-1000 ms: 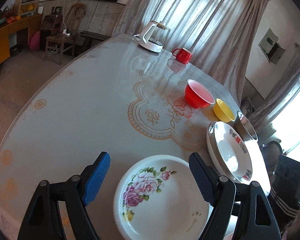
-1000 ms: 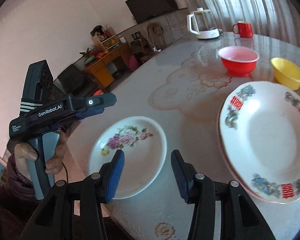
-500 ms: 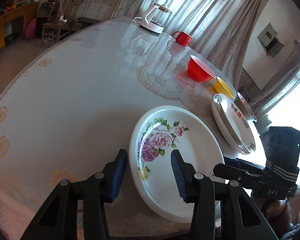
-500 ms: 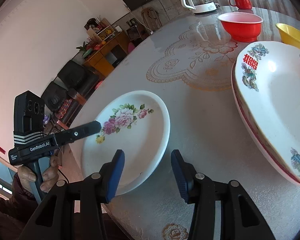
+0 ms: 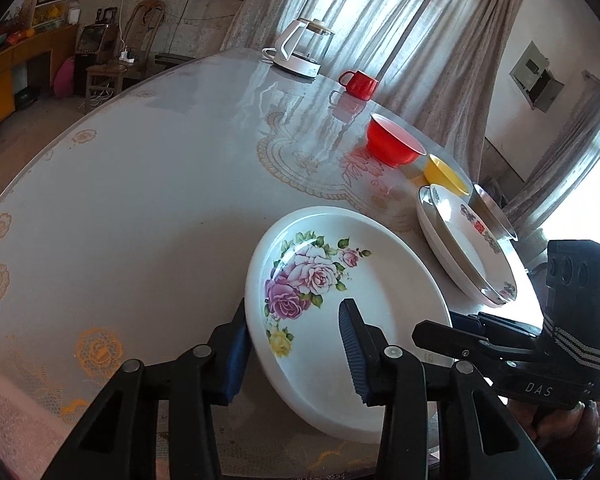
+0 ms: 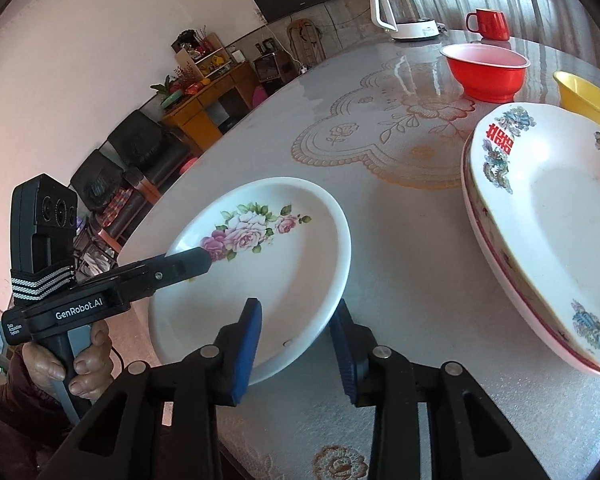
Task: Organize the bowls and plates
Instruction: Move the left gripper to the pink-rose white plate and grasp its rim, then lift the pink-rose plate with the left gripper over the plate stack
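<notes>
- Closing in, both grippers have just narrowed their jaws around the rose plate (image 5: pixel 352 304) at the table's (image 5: pixel 140 184) near edge.
- Left gripper (image 5: pixel 296 354) and right gripper (image 6: pixel 296 350) each straddle its rim; whether the pads press yet, I cannot tell.
- Plate looks ready for a two-handed lift toward the stacked plates (image 6: pixel 548 216).

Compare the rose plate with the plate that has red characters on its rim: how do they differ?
The rose plate carries one pink flower spray off-centre; the red-character plate has motifs spaced around its rim. The rose plate sits singly, both tongs straddling its rim; the red-character plate tops a stack, untouched. Both are white, shallow and round.
</notes>
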